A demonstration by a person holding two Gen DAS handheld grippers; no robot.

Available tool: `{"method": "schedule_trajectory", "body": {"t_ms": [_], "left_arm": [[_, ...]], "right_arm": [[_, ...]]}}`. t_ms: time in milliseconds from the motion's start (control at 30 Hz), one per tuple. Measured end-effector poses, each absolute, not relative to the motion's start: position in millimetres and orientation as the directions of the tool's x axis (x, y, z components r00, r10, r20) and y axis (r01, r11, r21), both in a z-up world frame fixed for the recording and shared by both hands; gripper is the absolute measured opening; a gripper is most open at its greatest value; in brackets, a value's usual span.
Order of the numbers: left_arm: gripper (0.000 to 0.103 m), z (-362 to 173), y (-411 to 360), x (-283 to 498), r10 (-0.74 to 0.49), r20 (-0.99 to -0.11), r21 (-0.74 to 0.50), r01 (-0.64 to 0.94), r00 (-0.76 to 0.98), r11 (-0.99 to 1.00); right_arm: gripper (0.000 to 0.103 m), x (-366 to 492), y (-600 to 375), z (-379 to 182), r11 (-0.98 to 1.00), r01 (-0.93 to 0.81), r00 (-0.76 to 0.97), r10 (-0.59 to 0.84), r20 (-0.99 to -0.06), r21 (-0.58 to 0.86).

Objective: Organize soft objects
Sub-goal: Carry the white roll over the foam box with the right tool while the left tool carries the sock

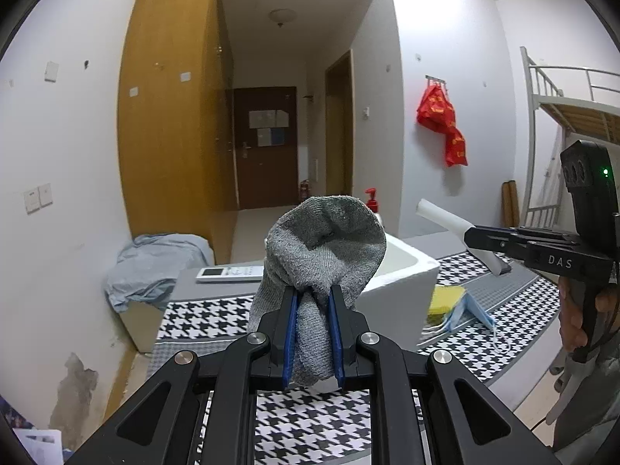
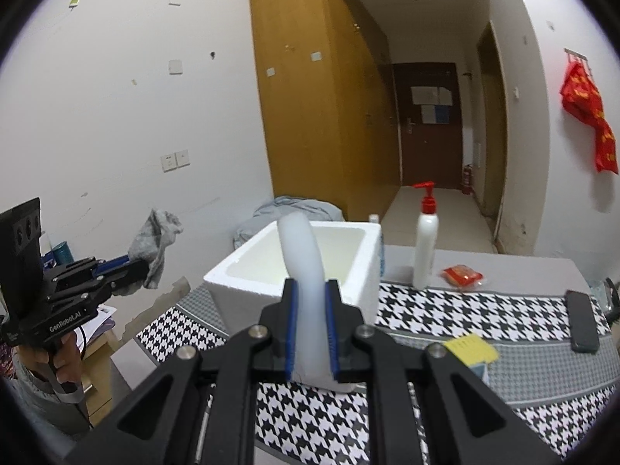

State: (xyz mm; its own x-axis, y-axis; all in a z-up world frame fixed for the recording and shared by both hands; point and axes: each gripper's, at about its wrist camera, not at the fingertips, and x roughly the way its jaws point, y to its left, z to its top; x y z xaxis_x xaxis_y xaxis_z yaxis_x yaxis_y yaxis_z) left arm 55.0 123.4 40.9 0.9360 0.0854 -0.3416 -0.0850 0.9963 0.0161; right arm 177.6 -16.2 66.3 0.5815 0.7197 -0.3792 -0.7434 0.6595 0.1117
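Note:
My left gripper (image 1: 313,310) is shut on a grey sock (image 1: 321,240), which bunches up above the blue pads in front of the white foam box (image 1: 403,271). The same sock (image 2: 157,240) droops from that gripper (image 2: 139,265) at the left of the right wrist view. My right gripper (image 2: 312,310) is shut on a curved white foam strip (image 2: 302,255) that arches up over the open foam box (image 2: 294,271). From the left wrist view the strip (image 1: 445,221) sticks out of the right gripper (image 1: 471,238) at the right. Both grippers hang above the houndstooth cloth (image 2: 445,314).
On the table lie a yellow sponge (image 2: 471,350), a blue face mask (image 1: 469,312), a dark phone (image 2: 581,321), a red packet (image 2: 463,274), a white pump bottle (image 2: 424,244) and a white remote (image 1: 230,273). A rumpled blue cloth (image 1: 155,263) covers a low stand at the left.

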Motion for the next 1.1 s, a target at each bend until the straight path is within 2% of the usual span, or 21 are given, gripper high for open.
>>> {"method": "schedule_trajectory", "body": {"t_ms": [467,1100], "left_arm": [[0.016,30,154,52,0.158,-0.372,-0.011,-0.175,0.915,0.985],[0.016,13,173,56,0.152,-0.411,-0.05,-0.189,0.899,0.981]], "right_arm": [[0.016,203,38,66,0.611,-0.784,0.522,0.744,-0.417,0.108],[0.016,229,82,64,0.613,-0.782,0.492,0.718,-0.493,0.112]]}}
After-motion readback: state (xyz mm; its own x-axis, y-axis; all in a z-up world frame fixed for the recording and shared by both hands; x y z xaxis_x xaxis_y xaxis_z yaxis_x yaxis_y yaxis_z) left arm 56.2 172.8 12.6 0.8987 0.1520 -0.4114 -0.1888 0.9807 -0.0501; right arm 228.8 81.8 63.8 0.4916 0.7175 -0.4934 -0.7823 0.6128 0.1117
